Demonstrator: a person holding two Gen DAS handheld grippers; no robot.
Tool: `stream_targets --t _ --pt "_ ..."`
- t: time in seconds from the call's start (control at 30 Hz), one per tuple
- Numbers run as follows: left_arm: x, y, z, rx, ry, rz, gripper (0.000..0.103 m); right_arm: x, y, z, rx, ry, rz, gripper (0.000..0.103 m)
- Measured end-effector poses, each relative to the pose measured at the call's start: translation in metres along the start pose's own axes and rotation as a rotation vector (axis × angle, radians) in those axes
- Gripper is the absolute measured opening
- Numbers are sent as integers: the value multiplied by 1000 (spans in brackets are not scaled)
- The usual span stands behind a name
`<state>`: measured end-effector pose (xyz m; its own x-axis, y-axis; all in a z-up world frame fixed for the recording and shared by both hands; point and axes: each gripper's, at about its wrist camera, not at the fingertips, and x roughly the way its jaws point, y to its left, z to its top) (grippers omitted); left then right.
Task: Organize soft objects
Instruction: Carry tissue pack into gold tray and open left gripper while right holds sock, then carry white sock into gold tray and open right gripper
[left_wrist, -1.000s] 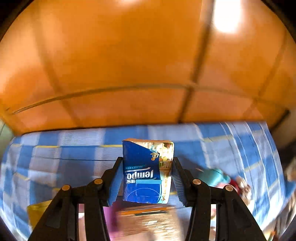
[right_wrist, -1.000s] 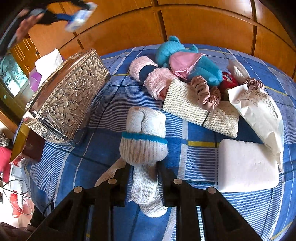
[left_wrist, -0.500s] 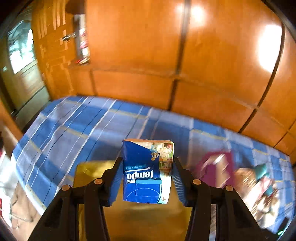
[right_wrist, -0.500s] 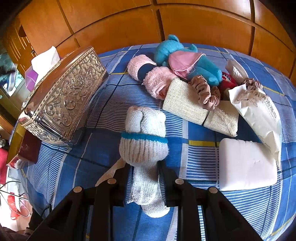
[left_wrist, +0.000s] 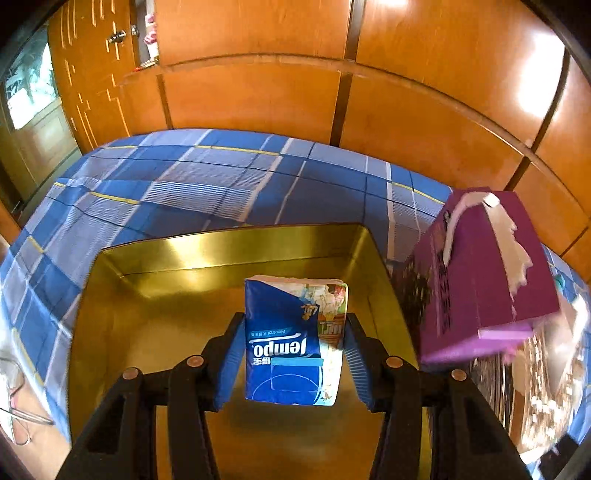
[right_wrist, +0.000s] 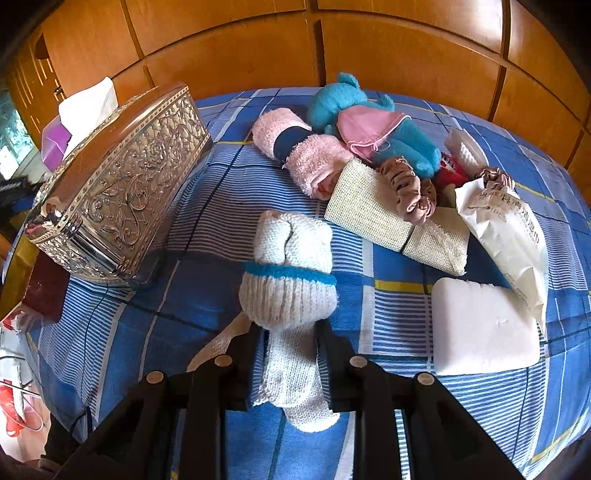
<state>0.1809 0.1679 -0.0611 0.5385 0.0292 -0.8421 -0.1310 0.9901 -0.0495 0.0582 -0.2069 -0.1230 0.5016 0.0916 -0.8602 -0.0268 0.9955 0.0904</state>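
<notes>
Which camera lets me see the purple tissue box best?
The left wrist camera. There the purple tissue box is big and close, beside the gold tin, with its white tissue showing on top. The right wrist camera shows only a purple corner and some tissue sticking out behind the silver box.

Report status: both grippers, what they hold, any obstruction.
Left hand-held gripper shut on Tempo tissue pack, above gold tin. Right hand-held gripper shut on rolled sock. Purple tissue box beside tin.
</notes>
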Motion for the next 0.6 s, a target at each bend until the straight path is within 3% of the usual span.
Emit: stream_targets --t 0.07,0.13,0.2,0.6 --pt "5 -4 6 4 -8 6 53 0 1 0 1 0 -4 24" --pt "2 -6 7 -4 -33 12 65 0 1 0 3 -3 -3 24" --pt "-5 -7 5 -14 -67 20 70 1 -2 0 9 -5 3 24" --pt "-79 -14 -43 41 -232 36 71 -2 -6 -7 48 -50 15 24"
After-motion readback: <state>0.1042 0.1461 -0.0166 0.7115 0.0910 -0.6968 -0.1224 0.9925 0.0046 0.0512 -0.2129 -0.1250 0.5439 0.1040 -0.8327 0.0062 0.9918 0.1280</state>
